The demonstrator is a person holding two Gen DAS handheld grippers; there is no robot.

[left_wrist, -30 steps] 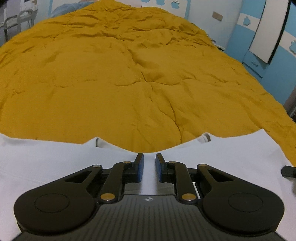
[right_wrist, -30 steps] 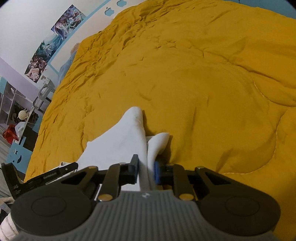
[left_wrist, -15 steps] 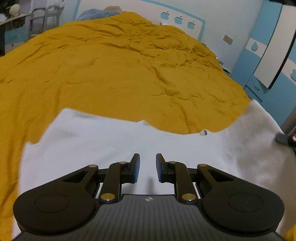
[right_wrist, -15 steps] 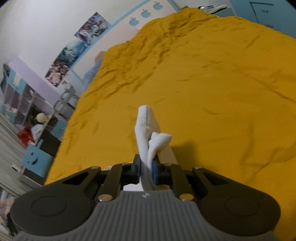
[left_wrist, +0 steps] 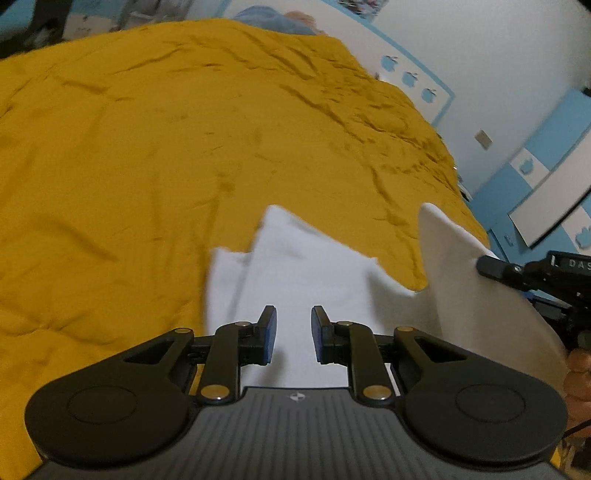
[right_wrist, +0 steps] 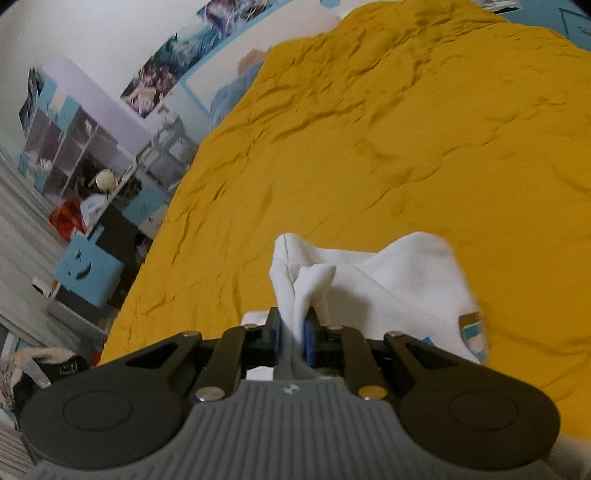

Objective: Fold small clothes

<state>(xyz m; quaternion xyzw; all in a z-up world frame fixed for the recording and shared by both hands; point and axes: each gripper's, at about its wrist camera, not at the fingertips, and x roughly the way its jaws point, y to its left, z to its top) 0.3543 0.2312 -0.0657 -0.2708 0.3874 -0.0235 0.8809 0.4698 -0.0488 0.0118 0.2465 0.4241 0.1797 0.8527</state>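
Note:
A small white garment (left_wrist: 295, 273) lies on the mustard-yellow bedspread (left_wrist: 147, 147), partly lifted at its right edge. My left gripper (left_wrist: 293, 334) is open and empty, just above the cloth. My right gripper (right_wrist: 293, 338) is shut on a bunched edge of the white garment (right_wrist: 388, 273), holding it up off the bedspread (right_wrist: 406, 129); a blue printed patch (right_wrist: 471, 326) shows on the cloth. The right gripper also shows in the left wrist view (left_wrist: 491, 267) at the far right, pinching the raised flap.
Blue and white cupboards (left_wrist: 546, 166) stand right of the bed. A pillow (left_wrist: 273, 18) lies at the bed's head. In the right wrist view, shelves (right_wrist: 74, 147) and a blue box (right_wrist: 86, 275) stand on the floor left of the bed.
The left gripper has let go of the garment and opened. The right gripper has lifted and carried its edge across, so the cloth is folding over. Both views have swung left.

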